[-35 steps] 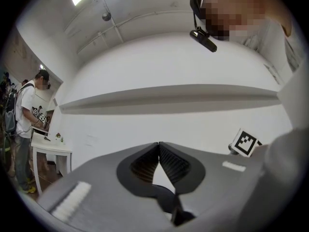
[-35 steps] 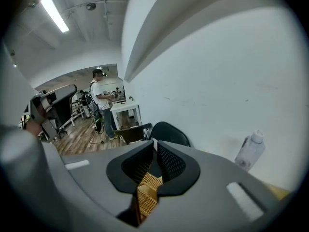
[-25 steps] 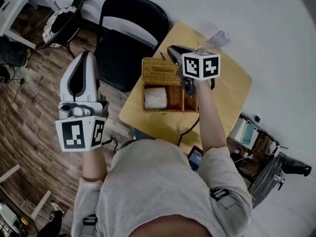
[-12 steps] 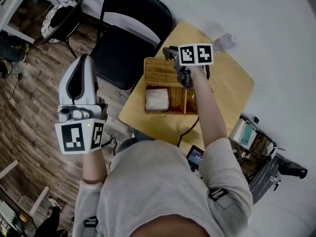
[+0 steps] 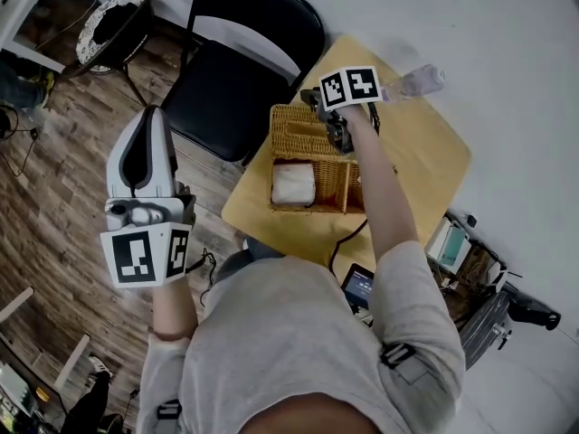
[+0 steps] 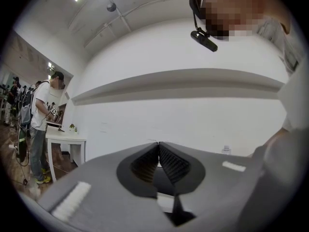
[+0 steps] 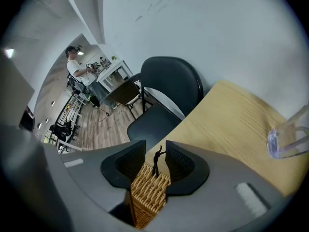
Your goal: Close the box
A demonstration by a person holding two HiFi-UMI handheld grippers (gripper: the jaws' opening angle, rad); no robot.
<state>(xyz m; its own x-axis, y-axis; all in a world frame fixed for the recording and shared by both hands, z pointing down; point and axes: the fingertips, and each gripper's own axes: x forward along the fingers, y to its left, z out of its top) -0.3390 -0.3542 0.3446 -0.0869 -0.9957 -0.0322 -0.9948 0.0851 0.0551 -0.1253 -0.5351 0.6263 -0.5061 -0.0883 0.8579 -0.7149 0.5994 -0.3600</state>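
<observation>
Two grippers: we list one in each of the person's hands, both visible from the head view.
Left gripper (image 6: 158, 146): the jaws are pressed together at the tips with nothing between them. It is held level over the wooden floor (image 5: 63, 179), well apart from the table.
Right gripper (image 7: 155, 154): it points steeply down at the far side of the box. The jaws are spread wide and have just been opening. The lid's top edge stands in the gap, and we see no pad pinching it.
Wicker box (image 5: 312, 209): it sits open on the table, on the side nearest the chair.
Lid (image 5: 303, 129): woven wicker, raised along the box's far side, below the right gripper.
Black loop (image 7: 157, 159): a small dark fastening on the lid's top edge, between the right jaws.
White cloth (image 5: 294, 185): folded, lying in the box's left compartment.
Right compartment: the person's forearm covers most of it, so we cannot tell its contents.
Table (image 5: 425, 161): light wood with rounded corners.
Chair (image 5: 244, 70): black, standing just beyond the table on the box's side.
Bottle (image 5: 412, 81): clear plastic, at the table's far edge by the wall, apart from the box.
</observation>
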